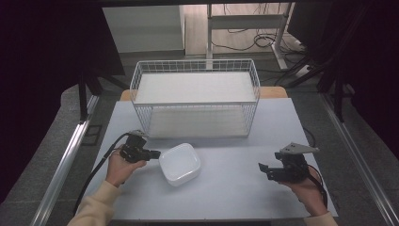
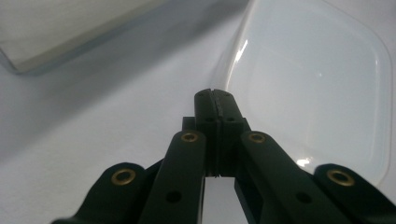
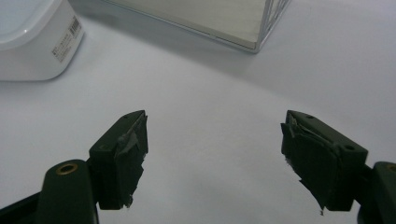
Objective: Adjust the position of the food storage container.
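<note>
On the surface (image 1: 235, 179), in front of the wire basket (image 1: 195, 96), sits a white plastic container (image 1: 179, 164) — the left gripper (image 1: 154, 154) is right at its left rim, fingers (image 2: 215, 105) pressed together with nothing between them. Well apart to the right, the right gripper (image 1: 263, 168) hovers, fingers (image 3: 123, 154) spread wide — empty.

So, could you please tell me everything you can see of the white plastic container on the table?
The white container is a shallow, rounded-square tub of glossy, slightly translucent plastic, open at the top and seemingly empty. It sits upright on the pale table, just in front of the wire basket. The right gripper view shows a barcode label on its side wall. The left tongs, shut, sit right at its rim; whether they grip the rim or only touch it I cannot tell. The right tongs stand open, well apart from it.
</note>
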The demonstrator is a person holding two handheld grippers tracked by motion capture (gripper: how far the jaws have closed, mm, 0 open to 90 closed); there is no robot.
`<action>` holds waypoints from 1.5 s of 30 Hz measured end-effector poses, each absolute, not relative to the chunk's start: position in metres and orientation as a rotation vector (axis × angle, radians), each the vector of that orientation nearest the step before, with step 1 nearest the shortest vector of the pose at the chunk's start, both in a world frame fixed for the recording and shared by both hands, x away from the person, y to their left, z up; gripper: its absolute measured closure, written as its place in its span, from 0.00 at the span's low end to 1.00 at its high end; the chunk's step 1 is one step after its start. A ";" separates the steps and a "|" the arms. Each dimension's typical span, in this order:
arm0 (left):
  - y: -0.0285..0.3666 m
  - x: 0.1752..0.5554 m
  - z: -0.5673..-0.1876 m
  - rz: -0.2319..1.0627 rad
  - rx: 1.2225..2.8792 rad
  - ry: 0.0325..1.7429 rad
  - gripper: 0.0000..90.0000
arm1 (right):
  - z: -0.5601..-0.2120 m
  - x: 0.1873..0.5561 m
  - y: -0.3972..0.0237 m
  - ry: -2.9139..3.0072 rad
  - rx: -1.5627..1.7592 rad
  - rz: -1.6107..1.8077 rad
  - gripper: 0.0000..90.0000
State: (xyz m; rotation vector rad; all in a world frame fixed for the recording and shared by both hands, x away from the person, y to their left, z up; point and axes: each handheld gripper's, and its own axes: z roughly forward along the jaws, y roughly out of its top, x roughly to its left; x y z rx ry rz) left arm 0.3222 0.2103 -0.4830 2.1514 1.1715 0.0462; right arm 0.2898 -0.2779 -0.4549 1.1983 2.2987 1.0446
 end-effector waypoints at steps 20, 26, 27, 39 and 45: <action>0.173 0.284 -0.492 -0.126 2.186 1.070 1.00 | -0.456 0.290 -0.276 2.309 1.191 1.040 0.25; 0.163 0.282 -0.500 -0.173 2.162 1.068 1.00 | -0.458 0.290 -0.276 2.312 1.193 1.034 0.25; 0.163 0.282 -0.500 -0.173 2.162 1.068 1.00 | -0.458 0.290 -0.276 2.312 1.193 1.034 0.25; 0.143 0.275 -0.501 -0.246 2.147 1.048 1.00 | -0.460 0.290 -0.273 2.324 1.192 1.029 0.25; 0.139 0.272 -0.505 -0.276 2.135 1.047 1.00 | -0.460 0.290 -0.273 2.323 1.194 1.029 0.25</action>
